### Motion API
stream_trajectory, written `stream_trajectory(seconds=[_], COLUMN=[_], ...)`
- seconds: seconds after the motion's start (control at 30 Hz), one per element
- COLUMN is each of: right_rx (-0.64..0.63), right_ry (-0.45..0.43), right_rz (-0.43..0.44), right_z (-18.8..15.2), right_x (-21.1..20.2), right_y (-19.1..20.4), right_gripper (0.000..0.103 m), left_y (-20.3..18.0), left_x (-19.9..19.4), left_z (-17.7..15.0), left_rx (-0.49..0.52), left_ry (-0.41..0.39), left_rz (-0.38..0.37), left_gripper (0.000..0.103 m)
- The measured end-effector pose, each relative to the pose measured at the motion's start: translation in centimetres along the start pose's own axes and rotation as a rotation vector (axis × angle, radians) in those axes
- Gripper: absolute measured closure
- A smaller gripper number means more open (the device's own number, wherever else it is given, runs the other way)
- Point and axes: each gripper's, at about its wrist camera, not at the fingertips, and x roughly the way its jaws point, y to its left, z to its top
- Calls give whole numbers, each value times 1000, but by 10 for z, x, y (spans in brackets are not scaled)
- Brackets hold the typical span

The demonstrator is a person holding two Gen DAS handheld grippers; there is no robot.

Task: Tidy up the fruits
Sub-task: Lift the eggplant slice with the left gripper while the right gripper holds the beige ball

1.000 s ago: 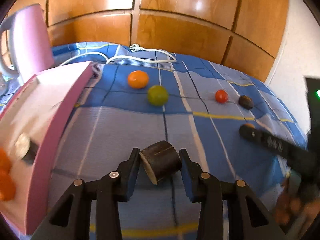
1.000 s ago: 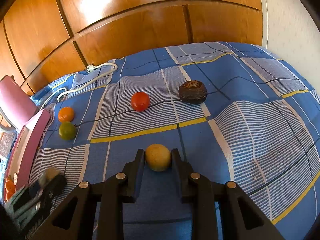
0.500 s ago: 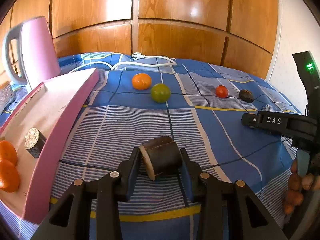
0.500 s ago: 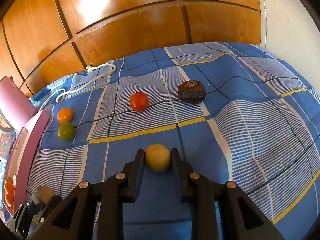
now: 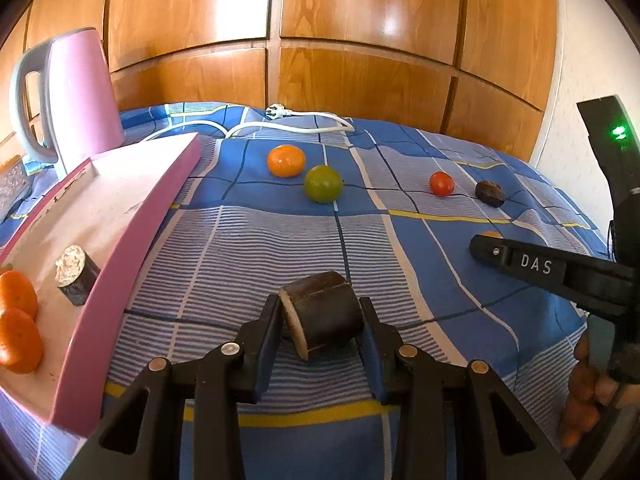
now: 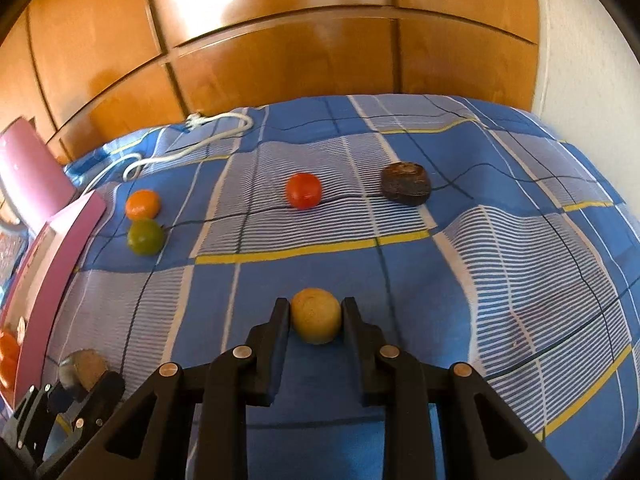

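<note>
My left gripper (image 5: 320,316) is shut on a dark cut eggplant piece (image 5: 322,314) just above the blue checked cloth, right of the pink tray (image 5: 120,256). The tray holds two oranges (image 5: 16,320) and another dark cut piece (image 5: 74,274). My right gripper (image 6: 316,314) is shut on a yellow fruit (image 6: 316,315). On the cloth lie an orange (image 5: 286,160), a green fruit (image 5: 323,183), a red tomato (image 5: 441,183) and a dark brown fruit (image 5: 489,193). These also show in the right wrist view: orange (image 6: 143,204), green fruit (image 6: 145,236), tomato (image 6: 304,190), brown fruit (image 6: 406,183).
A pink kettle (image 5: 76,92) stands behind the tray at the far left. A white power cord (image 5: 304,122) lies along the back of the cloth. Wooden panels close off the back, a white wall the right.
My left gripper has pulled back and levelled with the eggplant piece still held, bringing more of the tray into view. The right gripper has tilted slightly, still holding the yellow fruit.
</note>
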Motion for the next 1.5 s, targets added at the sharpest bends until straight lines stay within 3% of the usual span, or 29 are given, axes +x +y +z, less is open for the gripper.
stream_trajectory(seconds=[0.33, 0.87, 1.5], right_rx=[-100, -112, -148], right_ry=[29, 32, 40], right_rz=[67, 36, 4], right_z=[-13, -17, -25], right_x=[-7, -7, -18], right_y=[32, 39, 52], right_gripper=[77, 77, 78], left_y=[0, 11, 29], left_x=[-15, -40, -71], left_z=[-11, -23, -29], left_rx=[17, -13, -50], left_ry=[-2, 14, -29], left_rz=[17, 14, 32], left_gripper=[66, 66, 66])
